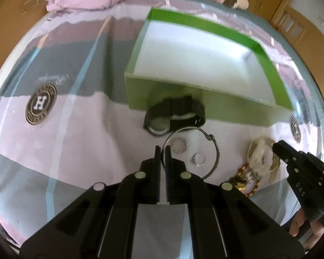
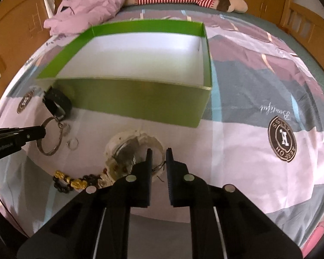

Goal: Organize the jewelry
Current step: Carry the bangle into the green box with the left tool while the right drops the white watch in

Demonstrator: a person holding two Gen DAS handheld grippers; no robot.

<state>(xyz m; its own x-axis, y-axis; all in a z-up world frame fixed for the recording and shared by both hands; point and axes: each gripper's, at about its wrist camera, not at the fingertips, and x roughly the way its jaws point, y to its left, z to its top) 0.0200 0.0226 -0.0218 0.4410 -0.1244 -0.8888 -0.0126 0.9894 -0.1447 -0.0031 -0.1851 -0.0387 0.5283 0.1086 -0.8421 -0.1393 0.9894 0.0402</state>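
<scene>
Bed: L tool [image 1: 163,151] pinching bangle [image 1: 213,151] rim, box [image 1: 162,99] beyond.

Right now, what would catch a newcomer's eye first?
The bright green box, white inside with nothing in it, sits mid-bed. In front of it jewelry lies scattered: a black watch, a big silver hoop at the left claw, and gold-and-dark beads.

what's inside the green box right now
Nothing visible: the green box shows only a bare white floor in both views. Its near wall hides a strip of floor just behind it. The watch lies outside, against that wall.
</scene>
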